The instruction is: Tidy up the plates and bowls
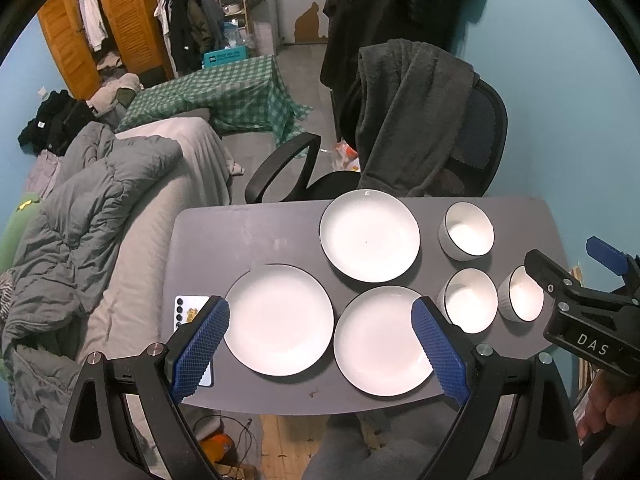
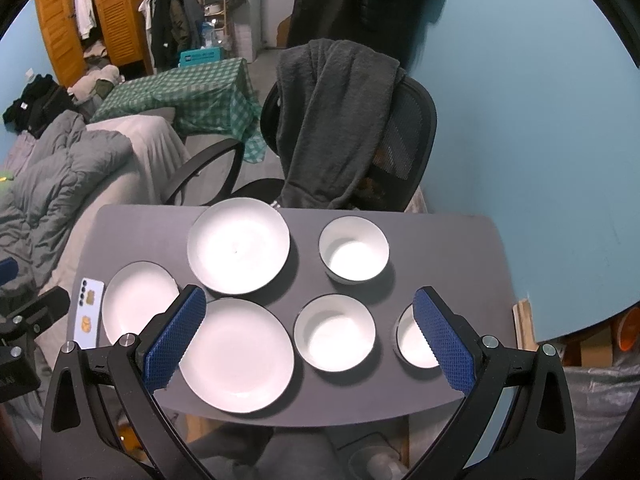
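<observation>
Three white plates lie flat on the grey table [image 1: 248,232]: a far one [image 1: 370,235], a near-left one [image 1: 278,319] and a near-right one [image 1: 380,340]. Three white bowls stand to their right: a far one [image 1: 467,231], a middle one [image 1: 468,300] and a right one [image 1: 522,294]. My left gripper [image 1: 320,344] is open and empty, held above the two near plates. My right gripper [image 2: 310,340] is open and empty, above the near-right plate [image 2: 236,356] and the middle bowl [image 2: 335,332]. Its right finger covers part of the right bowl [image 2: 412,344].
A phone [image 1: 186,308] lies at the table's left edge beside the near-left plate. An office chair [image 1: 420,128] draped with a dark garment stands behind the table. A bed with a grey duvet [image 1: 92,208] is on the left. A blue wall is on the right.
</observation>
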`<control>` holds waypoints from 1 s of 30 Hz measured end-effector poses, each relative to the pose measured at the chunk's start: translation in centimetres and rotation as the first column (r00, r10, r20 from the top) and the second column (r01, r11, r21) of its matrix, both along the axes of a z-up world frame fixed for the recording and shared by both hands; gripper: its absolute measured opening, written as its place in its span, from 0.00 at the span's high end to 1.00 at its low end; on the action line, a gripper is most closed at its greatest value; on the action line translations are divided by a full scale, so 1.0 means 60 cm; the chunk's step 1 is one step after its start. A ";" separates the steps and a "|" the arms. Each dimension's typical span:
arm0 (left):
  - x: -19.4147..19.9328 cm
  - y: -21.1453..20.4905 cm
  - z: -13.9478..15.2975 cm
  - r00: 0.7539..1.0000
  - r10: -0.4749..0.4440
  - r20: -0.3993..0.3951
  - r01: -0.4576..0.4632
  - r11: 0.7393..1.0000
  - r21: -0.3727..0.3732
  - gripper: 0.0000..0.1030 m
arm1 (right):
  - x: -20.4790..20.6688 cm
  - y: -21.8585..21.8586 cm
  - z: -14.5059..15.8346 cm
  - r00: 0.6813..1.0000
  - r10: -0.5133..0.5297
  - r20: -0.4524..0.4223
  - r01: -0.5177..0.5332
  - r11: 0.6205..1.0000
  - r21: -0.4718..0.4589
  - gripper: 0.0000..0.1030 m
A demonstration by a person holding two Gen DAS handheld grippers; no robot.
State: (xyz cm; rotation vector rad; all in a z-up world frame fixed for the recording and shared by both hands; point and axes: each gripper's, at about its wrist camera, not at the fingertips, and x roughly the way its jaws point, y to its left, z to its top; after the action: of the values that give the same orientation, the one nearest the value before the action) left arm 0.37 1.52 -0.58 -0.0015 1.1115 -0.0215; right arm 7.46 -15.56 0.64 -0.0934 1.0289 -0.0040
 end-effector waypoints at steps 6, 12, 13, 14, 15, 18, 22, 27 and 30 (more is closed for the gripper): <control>0.004 0.002 -0.001 1.000 -0.002 -0.009 0.002 1.000 -0.006 0.09 | -0.001 0.005 0.001 1.000 0.000 0.003 0.000 1.000 0.000 0.01; 0.005 0.005 0.002 1.000 -0.010 -0.003 0.010 1.000 -0.014 0.09 | 0.001 0.009 0.000 1.000 0.002 0.002 -0.002 1.000 0.003 0.01; 0.006 0.005 0.002 1.000 -0.010 -0.003 0.010 1.000 -0.014 0.09 | 0.002 0.009 0.001 1.000 0.003 0.001 -0.003 1.000 0.005 0.01; 0.006 0.005 0.002 1.000 -0.010 -0.003 0.010 1.000 -0.015 0.09 | 0.004 0.010 0.001 1.000 0.004 0.000 -0.004 1.000 0.005 0.01; 0.006 0.004 0.002 1.000 -0.009 -0.004 0.008 1.000 -0.014 0.09 | 0.004 0.010 0.001 1.000 0.005 0.000 -0.005 1.000 0.004 0.01; 0.008 0.004 0.001 1.000 -0.006 -0.009 0.006 1.000 -0.014 0.09 | 0.005 0.010 0.000 1.000 0.006 -0.002 -0.006 1.000 0.002 0.01; 0.011 0.006 -0.002 1.000 -0.001 -0.017 0.001 1.000 -0.020 0.09 | 0.007 0.010 0.000 1.000 0.006 -0.003 -0.006 1.000 0.001 0.01; 0.010 0.009 -0.002 1.000 0.003 -0.016 -0.003 1.000 -0.023 0.09 | 0.010 0.008 -0.001 1.000 0.006 -0.003 -0.006 1.000 0.001 0.01; 0.010 0.009 -0.002 1.000 0.002 -0.017 -0.002 1.000 -0.023 0.09 | 0.011 0.009 -0.001 1.000 0.007 -0.003 -0.007 1.000 0.000 0.01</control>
State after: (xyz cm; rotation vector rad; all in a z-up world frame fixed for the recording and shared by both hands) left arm 0.98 2.08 -0.67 -0.0238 1.1279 -0.0325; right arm 8.12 -15.03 0.58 -0.0964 1.0320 0.0023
